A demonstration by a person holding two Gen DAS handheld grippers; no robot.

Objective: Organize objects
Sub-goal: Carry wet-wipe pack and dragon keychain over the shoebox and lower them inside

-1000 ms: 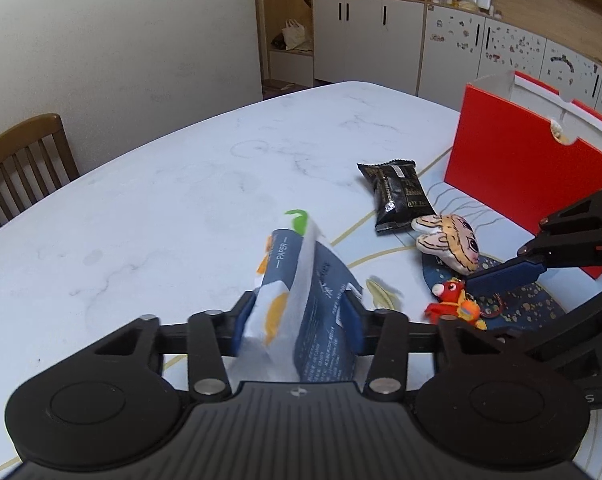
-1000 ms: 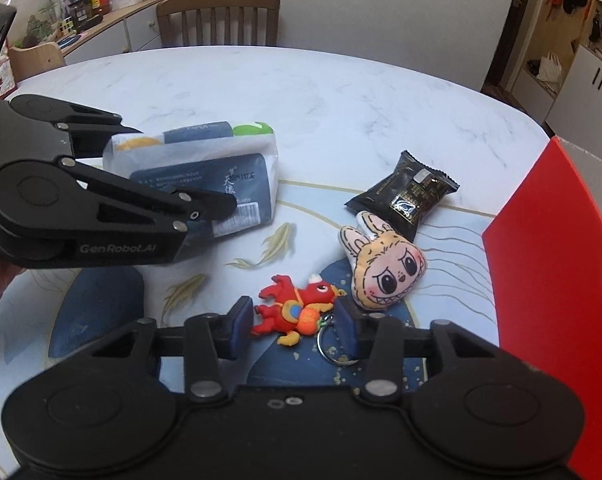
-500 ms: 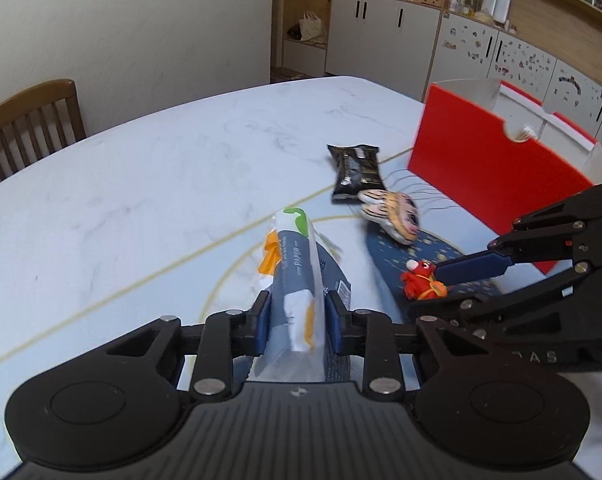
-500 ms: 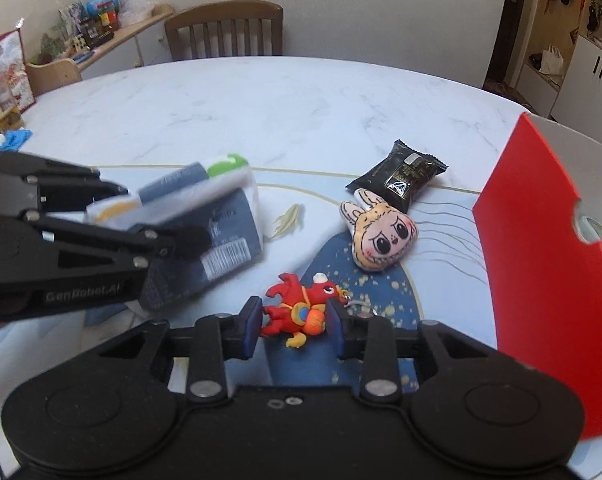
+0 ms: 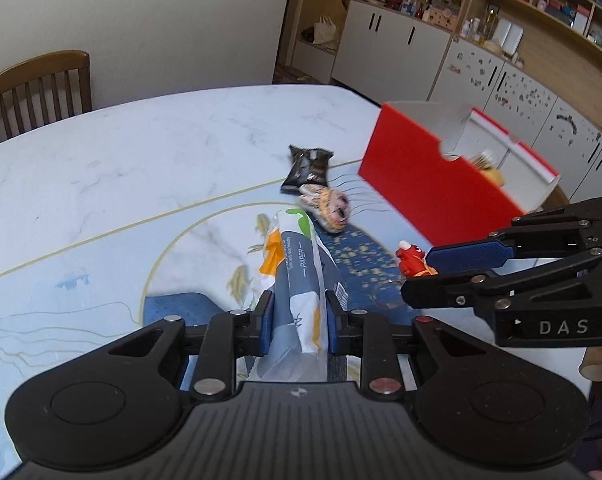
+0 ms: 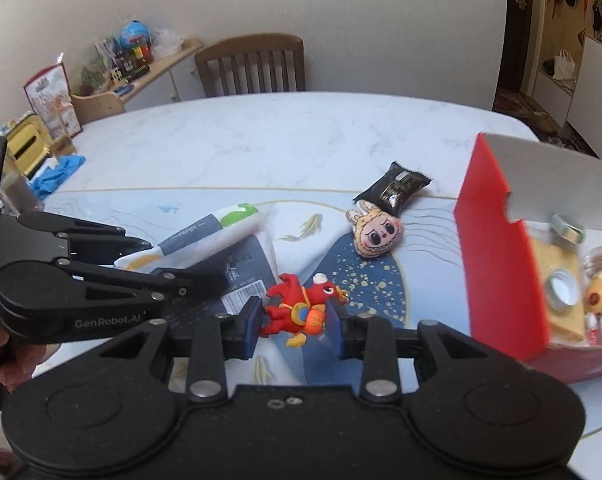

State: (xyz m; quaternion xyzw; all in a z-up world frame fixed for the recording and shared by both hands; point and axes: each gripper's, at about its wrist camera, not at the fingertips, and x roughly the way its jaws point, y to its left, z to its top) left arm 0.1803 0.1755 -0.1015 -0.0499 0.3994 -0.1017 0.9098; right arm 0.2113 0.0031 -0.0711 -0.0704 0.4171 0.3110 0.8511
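My left gripper [image 5: 297, 318] is shut on a grey, white and orange tissue pack [image 5: 301, 280], which is lifted off the table and sticks out ahead of the pads; the same tissue pack [image 6: 205, 236] shows at the left of the right wrist view, inside the left gripper [image 6: 181, 264]. My right gripper [image 6: 293, 320] is shut on a small red toy figure [image 6: 301, 306], raised above the table; this red figure [image 5: 411, 262] also shows in the right gripper [image 5: 433, 276] in the left wrist view. The red box [image 6: 497, 264] stands at the right.
A bunny-face plush [image 6: 375, 232] and a black snack packet [image 6: 393, 190] lie on the marble table [image 6: 281, 140] between the grippers and the box. The box holds small toys and metal lids. Blue cloth [image 6: 55, 174] and clutter sit at the far left edge; a wooden chair [image 6: 249, 64] stands behind.
Both grippers closed tighter and lifted: the left raised the tissue pack off the table, the right raised the red figure. Both shifted toward the red box, whose inside has come into view.
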